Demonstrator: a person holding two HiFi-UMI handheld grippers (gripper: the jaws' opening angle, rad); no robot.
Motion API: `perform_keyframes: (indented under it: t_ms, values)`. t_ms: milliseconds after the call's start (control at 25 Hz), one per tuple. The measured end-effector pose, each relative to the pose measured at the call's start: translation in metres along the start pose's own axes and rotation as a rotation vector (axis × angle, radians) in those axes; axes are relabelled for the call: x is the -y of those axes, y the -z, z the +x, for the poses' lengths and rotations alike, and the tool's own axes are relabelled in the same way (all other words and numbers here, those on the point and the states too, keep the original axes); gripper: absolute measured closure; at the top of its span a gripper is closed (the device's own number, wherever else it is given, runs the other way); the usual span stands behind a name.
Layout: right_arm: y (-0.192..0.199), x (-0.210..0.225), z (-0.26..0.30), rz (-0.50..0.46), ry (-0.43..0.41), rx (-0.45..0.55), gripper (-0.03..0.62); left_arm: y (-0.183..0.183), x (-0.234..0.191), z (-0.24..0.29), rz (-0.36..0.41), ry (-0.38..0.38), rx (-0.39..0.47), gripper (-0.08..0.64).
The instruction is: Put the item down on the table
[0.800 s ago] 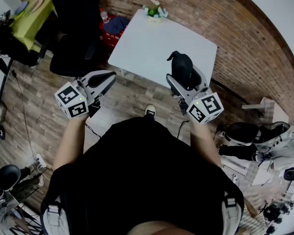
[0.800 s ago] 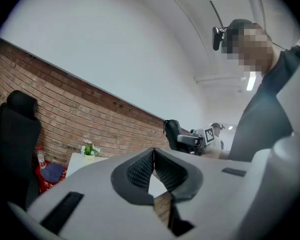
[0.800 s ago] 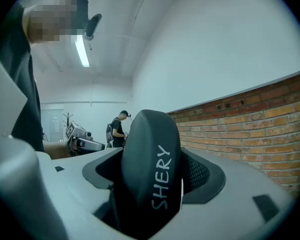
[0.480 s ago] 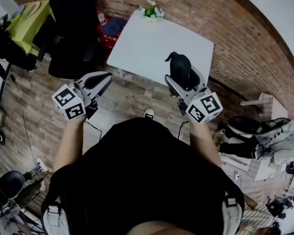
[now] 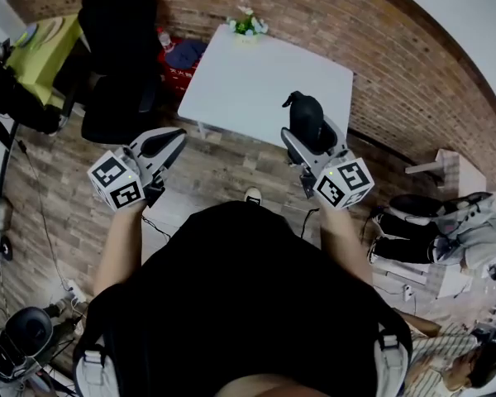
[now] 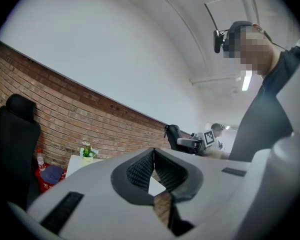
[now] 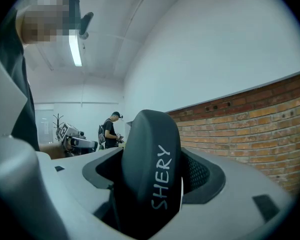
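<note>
A black oval case [image 5: 305, 119] with "SHERY" printed on it stands upright between the jaws of my right gripper [image 5: 312, 131], which is shut on it. In the right gripper view the case [image 7: 151, 174] fills the gap between the pads. It hangs over the near right part of the white table [image 5: 248, 81], above the top. My left gripper [image 5: 175, 137] is shut with nothing in it, level, out over the wooden floor just left of the table's near corner. In the left gripper view its pads [image 6: 140, 169] meet at the tip.
A small flower pot [image 5: 246, 25] stands at the table's far edge. A black office chair [image 5: 116, 48] and a red box with a blue cap [image 5: 180, 56] are to the left, against the brick wall [image 5: 413, 98]. Dark bags [image 5: 422, 226] lie on the floor at the right.
The view has shifted a little and the table sits slightly further left in it. Both grippers keep about the same places, and the right one still holds the case.
</note>
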State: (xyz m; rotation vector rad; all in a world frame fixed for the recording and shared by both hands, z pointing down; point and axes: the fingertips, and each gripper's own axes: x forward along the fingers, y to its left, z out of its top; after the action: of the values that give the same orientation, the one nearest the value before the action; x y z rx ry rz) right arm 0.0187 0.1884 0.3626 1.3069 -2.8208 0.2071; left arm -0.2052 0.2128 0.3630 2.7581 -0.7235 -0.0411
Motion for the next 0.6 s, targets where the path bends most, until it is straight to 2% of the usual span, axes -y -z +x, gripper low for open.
perform_keyframes:
  t_ms: [400, 600]
  values:
    - [0.007, 0.011, -0.019, 0.029, 0.06, 0.012, 0.242, 0.012, 0.009, -0.003, -0.011, 0.01, -0.026, 0.548]
    - [0.013, 0.015, -0.019, 0.051, 0.058, 0.018, 0.244, 0.009, 0.009, 0.001, -0.001, 0.005, -0.033, 0.548]
